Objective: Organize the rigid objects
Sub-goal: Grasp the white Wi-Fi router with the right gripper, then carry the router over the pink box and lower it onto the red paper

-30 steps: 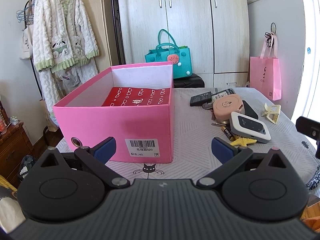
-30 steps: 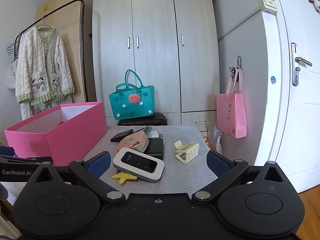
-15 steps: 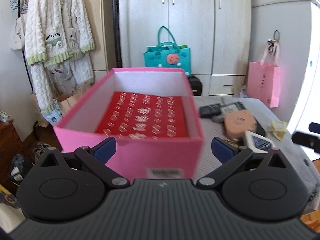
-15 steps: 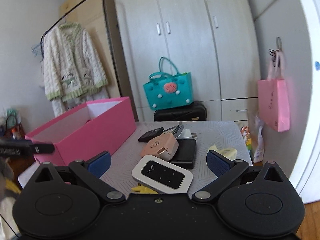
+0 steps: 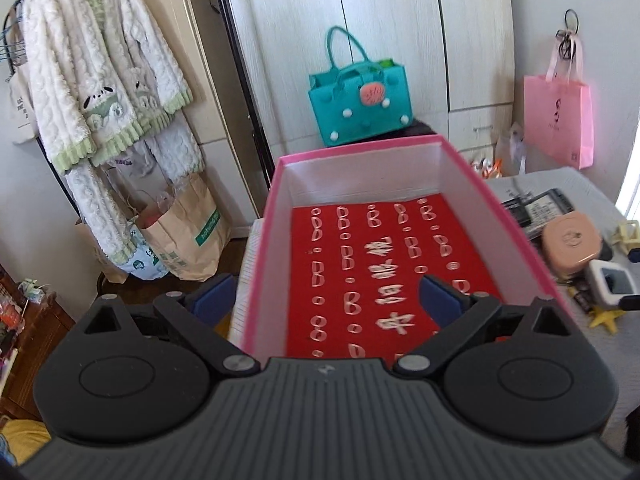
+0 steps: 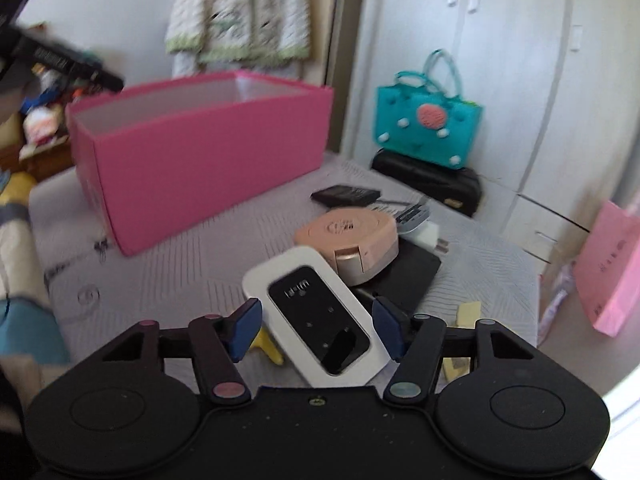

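An open pink box [image 5: 516, 220] with a red patterned sheet [image 5: 372, 264] on its floor stands on the table; it also shows in the right wrist view [image 6: 200, 156]. My left gripper [image 5: 324, 296] is open and empty, its fingers straddling the box's left wall near the front. My right gripper [image 6: 316, 330] is open, its fingers either side of a white pocket WiFi device [image 6: 316, 320]; I cannot tell if the pads touch it. Behind it lie a round peach case [image 6: 352, 236], a black flat item [image 6: 408, 280] and a white plug [image 6: 428, 236].
A yellow star piece [image 6: 270, 348] lies under the WiFi device. A cream hair clip [image 6: 466, 316] lies right of my right gripper. A black remote [image 6: 346, 194] is farther back. A teal bag [image 6: 428, 128], wardrobe and pink bag [image 6: 612, 272] stand beyond the table.
My left gripper rose and moved forward over the pink box's left wall. My right gripper swung left and dropped close around the white WiFi device, its fingers narrowing.
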Motion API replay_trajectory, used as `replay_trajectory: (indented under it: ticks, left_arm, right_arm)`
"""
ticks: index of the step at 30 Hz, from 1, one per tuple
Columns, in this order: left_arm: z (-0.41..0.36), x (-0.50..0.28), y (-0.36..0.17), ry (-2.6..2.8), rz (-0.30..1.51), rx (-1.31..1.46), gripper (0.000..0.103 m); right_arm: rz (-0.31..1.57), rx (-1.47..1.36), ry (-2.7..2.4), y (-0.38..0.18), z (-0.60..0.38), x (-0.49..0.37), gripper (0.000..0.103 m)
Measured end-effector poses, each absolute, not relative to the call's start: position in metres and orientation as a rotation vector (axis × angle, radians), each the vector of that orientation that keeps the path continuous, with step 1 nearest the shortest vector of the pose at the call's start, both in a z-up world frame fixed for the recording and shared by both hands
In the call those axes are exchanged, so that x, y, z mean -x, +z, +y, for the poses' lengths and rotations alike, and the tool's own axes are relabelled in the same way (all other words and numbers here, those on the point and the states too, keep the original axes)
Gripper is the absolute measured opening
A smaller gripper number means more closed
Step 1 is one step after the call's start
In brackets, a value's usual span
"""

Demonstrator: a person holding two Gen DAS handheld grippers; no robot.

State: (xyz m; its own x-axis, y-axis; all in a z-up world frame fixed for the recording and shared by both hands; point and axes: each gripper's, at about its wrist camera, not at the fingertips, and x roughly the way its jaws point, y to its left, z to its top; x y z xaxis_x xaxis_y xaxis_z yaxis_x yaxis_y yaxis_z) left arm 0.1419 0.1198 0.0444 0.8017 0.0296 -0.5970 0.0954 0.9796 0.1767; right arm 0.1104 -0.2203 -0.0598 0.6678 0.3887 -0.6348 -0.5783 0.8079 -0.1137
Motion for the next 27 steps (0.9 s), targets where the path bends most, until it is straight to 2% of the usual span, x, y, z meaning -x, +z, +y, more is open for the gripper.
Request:
replay_trajectory:
  ticks: [2,4,6,8,11,18,19,21,24,25,27]
  left_arm:
    - [0.128,-0.152,0.044,-0.015,0.658,-0.226,0.086]
    - [0.135,-0.162,0.043,0.015,0.67,-0.241,0.082]
    - [0.143,-0.174,0.043,0.021,0.694,-0.23,0.078]
    - [0.151,-0.187,0.042,0.014,0.733,-0.204,0.071]
    - [0.163,-0.204,0.039,-0.002,0.778,-0.161,0.066]
    - [0.166,-0.229,0.027,0.107,0.791,-0.245,0.067]
    - [0.165,-0.231,0.025,0.134,0.77,-0.28,0.072]
    - [0.164,-0.233,0.025,0.128,0.753,-0.301,0.072]
    - [0.169,-0.24,0.026,0.09,0.79,-0.247,0.061]
    - [0.169,-0.242,0.028,0.074,0.795,-0.241,0.051]
    - [0.167,-0.244,0.026,0.051,0.8,-0.256,0.039]
  right_arm:
    - [0.666,0.358,0.604,-0.061,-0.223,-0.117,0.065]
    - [0.685,0.42,0.635,-0.062,-0.222,-0.12,0.066]
    - [0.68,0.464,0.667,-0.062,-0.221,-0.122,0.069]
    - [0.679,0.485,0.681,-0.061,-0.219,-0.129,0.077]
    - [0.687,0.493,0.712,-0.061,-0.218,-0.138,0.079]
    - [0.746,0.324,0.747,-0.066,-0.223,-0.159,0.084]
    - [0.752,0.295,0.719,-0.066,-0.221,-0.158,0.084]
    - [0.762,0.27,0.697,-0.066,-0.217,-0.153,0.078]
    - [0.757,0.265,0.687,-0.063,-0.213,-0.145,0.07]
    - [0.754,0.258,0.679,-0.061,-0.213,-0.144,0.067]
    - [0.736,0.222,0.668,-0.053,-0.215,-0.141,0.067]
